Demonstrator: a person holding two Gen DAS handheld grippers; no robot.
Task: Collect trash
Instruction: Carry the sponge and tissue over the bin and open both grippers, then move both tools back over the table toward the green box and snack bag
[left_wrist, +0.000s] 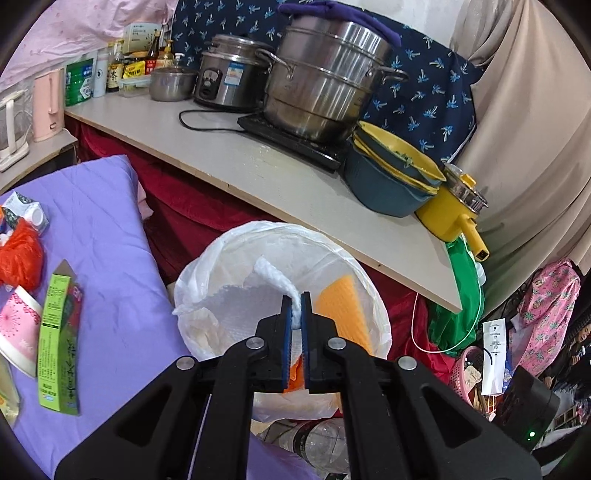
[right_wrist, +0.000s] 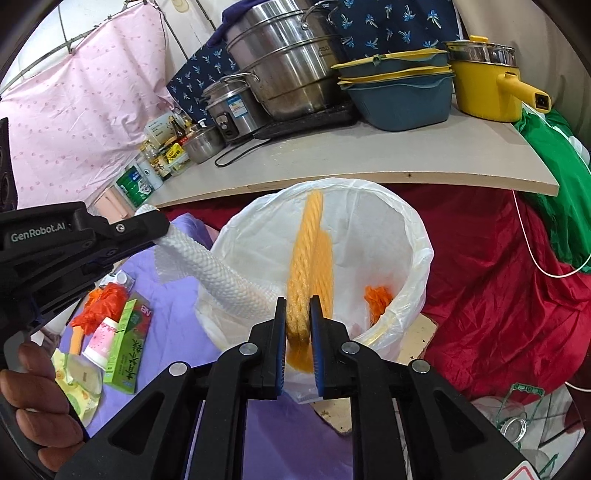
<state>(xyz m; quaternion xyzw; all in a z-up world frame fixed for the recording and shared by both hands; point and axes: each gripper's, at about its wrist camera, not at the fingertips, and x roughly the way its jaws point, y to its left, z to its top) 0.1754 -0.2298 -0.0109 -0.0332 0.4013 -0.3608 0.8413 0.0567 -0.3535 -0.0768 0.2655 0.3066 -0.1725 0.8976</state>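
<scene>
- Right wrist view, progress: both hands are over the lined bin (right_wrist: 413, 236), each carrying one piece of foam net; some orange scrap (right_wrist: 376, 297) already lies inside, so collection looks partly done, not finished.
- Purple bed cover (left_wrist: 110, 229): surface still bearing the uncollected trash, just beside the bin.
- Table (left_wrist: 258, 170): pale board behind the bin, carrying a large steel steamer pot (left_wrist: 325, 81), a rice cooker (left_wrist: 229, 77), stacked blue-and-yellow basins (left_wrist: 391, 177), a yellow handled pot (left_wrist: 450, 214) and bottles at the far end.
- Room: pink spotted sheet (right_wrist: 74, 110) and dark blue patterned cloth (left_wrist: 424, 92) hung behind; red cloth (right_wrist: 498, 295) below the table; clutter on the floor.
- Trash left on the bed: green carton (left_wrist: 59, 347), orange plastic bag (left_wrist: 18, 254), pink paper cup (left_wrist: 18, 325), small milk carton (left_wrist: 26, 212).
- Right tongs (right_wrist: 298, 317): nearly closed, pinching the orange foam net (right_wrist: 310, 251), which hangs blurred over the bin mouth.
- Left tongs (left_wrist: 295, 310): pressed together on the white foam net (left_wrist: 271, 275), held above the bin rim; release looks to be the next step.
</scene>
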